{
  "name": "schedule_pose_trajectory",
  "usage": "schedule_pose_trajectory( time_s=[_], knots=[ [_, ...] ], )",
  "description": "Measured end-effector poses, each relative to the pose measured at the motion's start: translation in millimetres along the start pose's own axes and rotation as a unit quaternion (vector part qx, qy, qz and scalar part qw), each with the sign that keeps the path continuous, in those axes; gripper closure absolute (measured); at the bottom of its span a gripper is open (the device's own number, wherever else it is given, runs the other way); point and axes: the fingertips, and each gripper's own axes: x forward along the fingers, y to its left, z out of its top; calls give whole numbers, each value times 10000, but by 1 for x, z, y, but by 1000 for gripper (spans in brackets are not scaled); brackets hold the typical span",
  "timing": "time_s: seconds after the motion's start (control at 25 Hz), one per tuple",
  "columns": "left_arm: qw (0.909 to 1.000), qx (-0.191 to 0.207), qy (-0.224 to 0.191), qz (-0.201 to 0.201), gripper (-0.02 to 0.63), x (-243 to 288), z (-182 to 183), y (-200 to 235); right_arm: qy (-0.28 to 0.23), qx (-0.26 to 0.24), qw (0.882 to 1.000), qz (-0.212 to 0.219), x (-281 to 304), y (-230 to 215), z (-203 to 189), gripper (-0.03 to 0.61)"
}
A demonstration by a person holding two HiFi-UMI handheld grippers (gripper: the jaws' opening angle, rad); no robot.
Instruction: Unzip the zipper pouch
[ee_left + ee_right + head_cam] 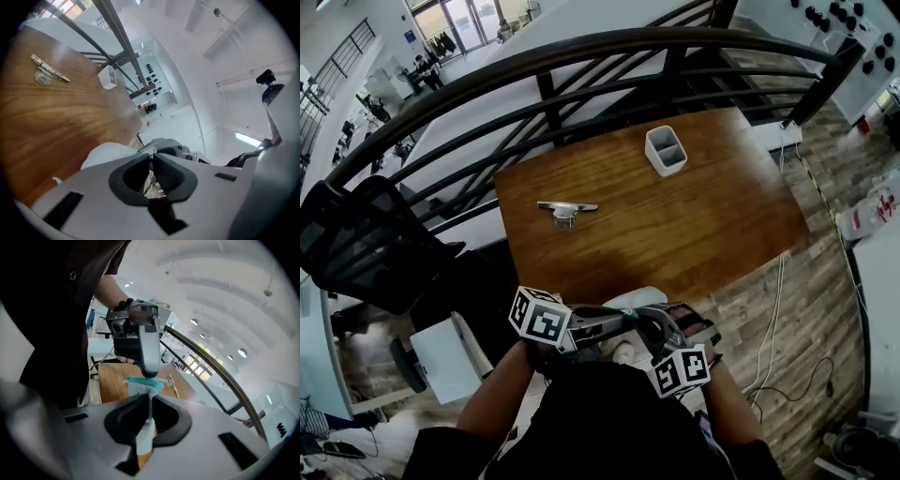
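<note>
I had the white fabric zipper pouch with a teal zipper band [143,385] pinched by both grippers, held up at the near edge of the brown wooden tabletop [675,225].

The pouch looked soft and crumpled, with its teal band running along the top. My right gripper [149,399] was closed on the white cloth, which hung down through its jaws. My left gripper [151,154] reached in from the opposite side, its jaws closed on the teal band, so the two sets of tips met almost nose to nose. A silver metal clip [565,211] lay near the tabletop's left edge and a white two-compartment plastic holder [666,150] stood toward the far right corner. Both were well apart from the pouch. A dark curved railing [581,47] ran beyond the far edge.
</note>
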Motion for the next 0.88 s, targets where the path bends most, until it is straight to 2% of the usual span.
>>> schedule_pose_trajectory(
  time_s=[0.2, 0.32, 0.48, 0.52, 0.64, 0.88],
  knots=[
    [9999, 27, -80, 135, 577, -6, 2, 5, -38, 7, 10000, -6, 0, -2, 1, 575],
    [9997, -93, -195, 62, 531, -10, 4, 5, -26, -1, 10000, -46, -3, -5, 1, 575],
    [9991, -286, -310, -84, 508, -8, 3, 6, 36, -56, 9999, -89, -1, -8, 3, 575],
    [9991, -292, -297, -94, 483, -5, 2, 6, 71, -139, 9999, -63, 1, -7, 3, 575],
    [9996, -194, -211, -3, 421, -1, 1, 8, 154, -432, 9989, 32, 7, -3, 2, 575],
    [9993, -194, -220, 235, 390, -2, 8, 16, 78, -639, 9978, 164, 17, 3, 11, 575]
  ],
)
